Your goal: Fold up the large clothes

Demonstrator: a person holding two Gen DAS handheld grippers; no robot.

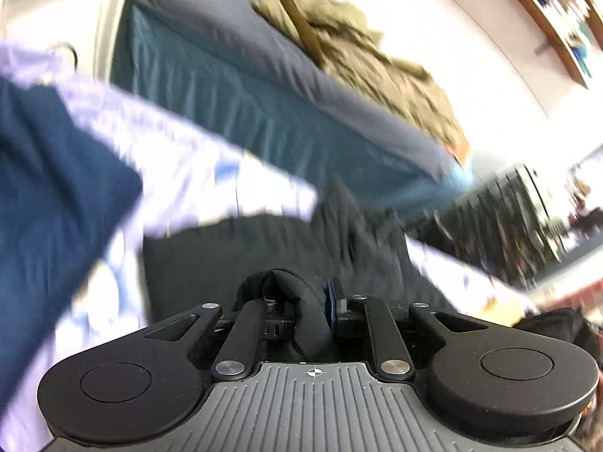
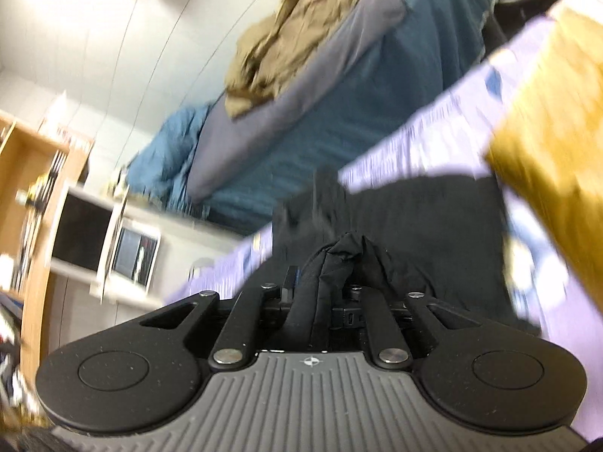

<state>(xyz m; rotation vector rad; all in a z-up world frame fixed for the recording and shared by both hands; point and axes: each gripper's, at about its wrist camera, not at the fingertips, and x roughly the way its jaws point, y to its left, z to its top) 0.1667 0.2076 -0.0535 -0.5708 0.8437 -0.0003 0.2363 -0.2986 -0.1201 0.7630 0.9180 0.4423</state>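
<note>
A black garment [image 1: 264, 248] lies on a lilac patterned bedsheet [image 1: 196, 165]. My left gripper [image 1: 301, 301] is shut on a bunched edge of the black garment, which wraps between the jaws. In the right wrist view my right gripper [image 2: 324, 286] is shut on another bunched edge of the same black garment [image 2: 433, 226], which spreads out ahead over the lilac sheet [image 2: 414, 143]. Both views are blurred by motion.
A navy folded cloth [image 1: 49, 196] lies at left on the sheet. A mustard folded cloth [image 2: 554, 120] lies at right. Beyond is a second bed with a grey-blue cover [image 1: 233, 52] and an olive heap of clothes [image 1: 369, 56]. Wooden shelves [image 2: 34, 188] stand at left.
</note>
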